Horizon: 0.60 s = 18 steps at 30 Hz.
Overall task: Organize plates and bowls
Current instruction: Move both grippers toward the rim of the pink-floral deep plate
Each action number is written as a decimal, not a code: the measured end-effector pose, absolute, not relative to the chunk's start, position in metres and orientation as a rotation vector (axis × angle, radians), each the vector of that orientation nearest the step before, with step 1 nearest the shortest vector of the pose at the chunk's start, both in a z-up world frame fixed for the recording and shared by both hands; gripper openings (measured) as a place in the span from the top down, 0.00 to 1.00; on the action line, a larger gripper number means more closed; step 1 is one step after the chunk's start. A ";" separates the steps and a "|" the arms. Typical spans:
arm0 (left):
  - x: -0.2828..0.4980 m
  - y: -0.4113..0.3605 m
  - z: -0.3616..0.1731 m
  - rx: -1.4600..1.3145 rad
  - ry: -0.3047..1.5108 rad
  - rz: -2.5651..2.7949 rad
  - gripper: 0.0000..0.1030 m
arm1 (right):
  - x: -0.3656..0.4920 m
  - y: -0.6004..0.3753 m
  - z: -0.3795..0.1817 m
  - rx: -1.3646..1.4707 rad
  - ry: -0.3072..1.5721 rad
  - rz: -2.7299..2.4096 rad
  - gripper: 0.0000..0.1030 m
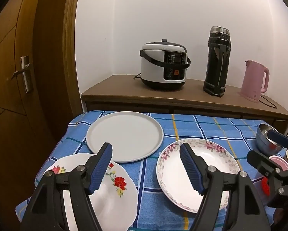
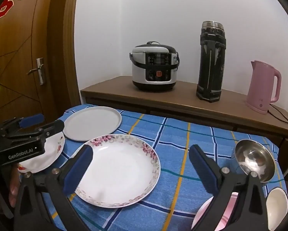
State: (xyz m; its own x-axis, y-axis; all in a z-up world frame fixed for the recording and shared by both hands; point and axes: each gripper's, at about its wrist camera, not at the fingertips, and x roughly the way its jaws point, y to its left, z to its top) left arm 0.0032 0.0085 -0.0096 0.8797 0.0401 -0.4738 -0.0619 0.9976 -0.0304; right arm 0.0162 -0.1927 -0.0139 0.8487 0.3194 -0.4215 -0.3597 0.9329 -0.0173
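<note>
On the blue checked tablecloth point(image 1: 192, 127) lie a plain grey-white flat plate point(image 1: 124, 134) point(image 2: 92, 123) at the back left, a white plate with red flowers point(image 1: 117, 192) point(image 2: 53, 146) at the front left, and a deep plate with a pink floral rim point(image 1: 198, 173) point(image 2: 120, 169) in the middle. A steel bowl point(image 1: 265, 140) point(image 2: 255, 159) stands at the right, with a pink bowl point(image 2: 226, 211) and a white bowl point(image 2: 277, 206) nearer the front. My left gripper point(image 1: 146, 152) point(image 2: 31, 122) hovers open between the two flowered plates. My right gripper point(image 2: 140, 154) point(image 1: 277, 136) is open above the cloth, holding nothing.
Behind the table a low wooden cabinet point(image 1: 113, 88) carries a rice cooker point(image 1: 163, 65), a tall black flask point(image 1: 217, 61) and a pink kettle point(image 1: 255, 80). A wooden door point(image 1: 18, 77) stands at the left. A hand point(image 2: 13, 190) holds the left gripper.
</note>
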 end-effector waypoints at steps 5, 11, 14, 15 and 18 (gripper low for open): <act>0.003 0.009 -0.011 -0.043 0.494 0.063 0.28 | 0.016 -0.192 -0.013 -0.097 0.422 0.353 0.02; 0.003 0.009 -0.013 -0.034 0.500 0.059 0.28 | 0.017 -0.193 -0.013 -0.105 0.431 0.343 0.07; 0.004 0.009 -0.016 -0.029 0.513 0.062 0.28 | 0.019 -0.194 -0.015 -0.101 0.442 0.346 0.08; 0.005 0.010 -0.017 -0.027 0.517 0.062 0.28 | 0.019 -0.194 -0.015 -0.101 0.445 0.346 0.09; 0.005 0.010 -0.020 -0.028 0.523 0.067 0.28 | 0.020 -0.193 -0.016 -0.100 0.451 0.349 0.09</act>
State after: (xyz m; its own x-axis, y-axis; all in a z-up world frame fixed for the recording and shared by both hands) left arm 0.0054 0.0102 -0.0195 0.8643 0.0571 -0.4997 -0.0716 0.9974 -0.0098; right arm 0.0201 -0.1932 -0.0164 0.8419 0.3074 -0.4435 -0.3515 0.9360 -0.0185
